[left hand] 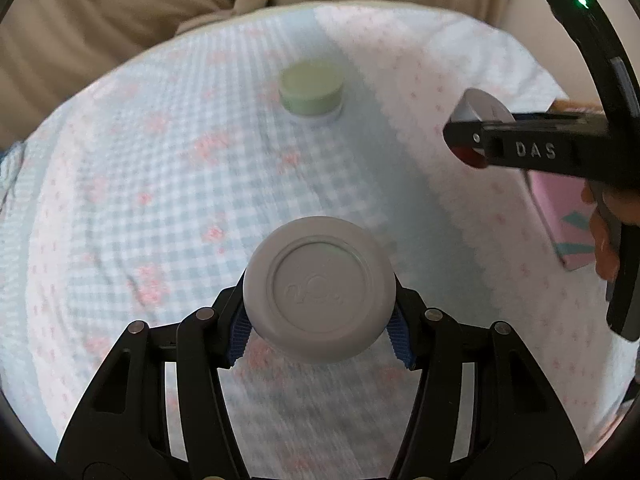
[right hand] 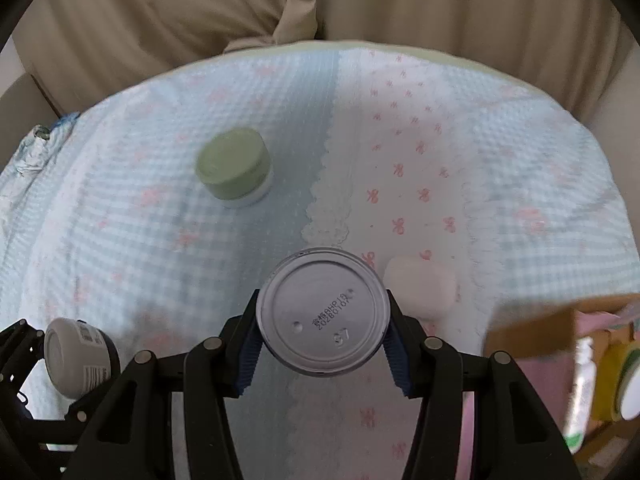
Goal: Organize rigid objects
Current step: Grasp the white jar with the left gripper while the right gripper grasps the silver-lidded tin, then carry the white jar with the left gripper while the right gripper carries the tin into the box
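Note:
My left gripper (left hand: 320, 322) is shut on a round grey-lidded jar (left hand: 319, 290), held above the cloth; the same jar shows at lower left in the right wrist view (right hand: 78, 362). My right gripper (right hand: 323, 346) is shut on a silver can (right hand: 322, 314), its stamped bottom facing the camera; the right gripper also shows at the right of the left wrist view (left hand: 476, 136). A green-lidded jar (left hand: 311, 87) stands on the cloth ahead, left of centre in the right wrist view (right hand: 234, 169). A white bar of soap (right hand: 422, 286) lies just right of the can.
The table is covered by a blue gingham and white bow-print cloth (right hand: 400, 140). A pink box (right hand: 560, 344) with bottles and other items sits at the right edge, also showing in the left wrist view (left hand: 568, 224). Beige curtains (right hand: 160, 20) hang behind.

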Motion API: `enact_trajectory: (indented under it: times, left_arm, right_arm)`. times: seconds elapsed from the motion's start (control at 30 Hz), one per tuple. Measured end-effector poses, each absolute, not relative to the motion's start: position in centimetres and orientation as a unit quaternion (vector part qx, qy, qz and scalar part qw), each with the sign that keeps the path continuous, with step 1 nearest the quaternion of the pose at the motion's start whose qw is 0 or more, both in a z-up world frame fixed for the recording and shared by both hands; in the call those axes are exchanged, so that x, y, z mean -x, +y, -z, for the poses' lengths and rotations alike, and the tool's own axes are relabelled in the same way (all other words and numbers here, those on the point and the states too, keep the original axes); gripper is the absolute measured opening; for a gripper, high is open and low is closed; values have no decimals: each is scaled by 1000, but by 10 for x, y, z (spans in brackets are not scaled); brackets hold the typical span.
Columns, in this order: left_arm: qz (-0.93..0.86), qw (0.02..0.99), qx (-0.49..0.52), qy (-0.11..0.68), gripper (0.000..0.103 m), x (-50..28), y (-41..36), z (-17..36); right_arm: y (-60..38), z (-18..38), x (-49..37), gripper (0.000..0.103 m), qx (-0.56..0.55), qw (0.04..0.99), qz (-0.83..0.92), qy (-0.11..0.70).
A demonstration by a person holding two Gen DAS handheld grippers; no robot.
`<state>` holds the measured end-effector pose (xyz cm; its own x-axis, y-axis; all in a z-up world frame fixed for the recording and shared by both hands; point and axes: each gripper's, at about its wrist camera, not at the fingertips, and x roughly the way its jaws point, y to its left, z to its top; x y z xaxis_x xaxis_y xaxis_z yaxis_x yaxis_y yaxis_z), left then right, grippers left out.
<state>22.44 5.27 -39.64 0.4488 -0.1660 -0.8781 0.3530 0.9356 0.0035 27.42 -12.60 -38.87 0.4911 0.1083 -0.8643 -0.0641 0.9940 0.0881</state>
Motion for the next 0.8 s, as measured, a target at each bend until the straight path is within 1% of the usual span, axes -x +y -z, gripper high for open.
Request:
enact_trajectory:
  times: [0.1, 0.23, 0.43, 0.6, 0.8]
  left_arm:
    - [159, 849, -89, 496, 53, -215, 52, 371]
    - [178, 850, -85, 489, 53, -203, 48, 331]
    - [216, 850, -87, 472, 53, -185, 27, 271]
    - [241, 849, -83, 462, 53, -169, 0, 237]
    - [254, 849, -76, 457, 53, -155, -42, 211]
  right_arm:
    - [-130, 366, -259, 50, -28, 868, -46, 493]
    - [-139, 322, -227, 50, -38, 872, -32, 488]
    - [-169, 267, -182, 50, -71, 865, -2, 497]
    - [-206, 238, -143, 50, -93, 862, 31, 498]
    - [-258, 223, -109, 50, -107, 860, 56, 497]
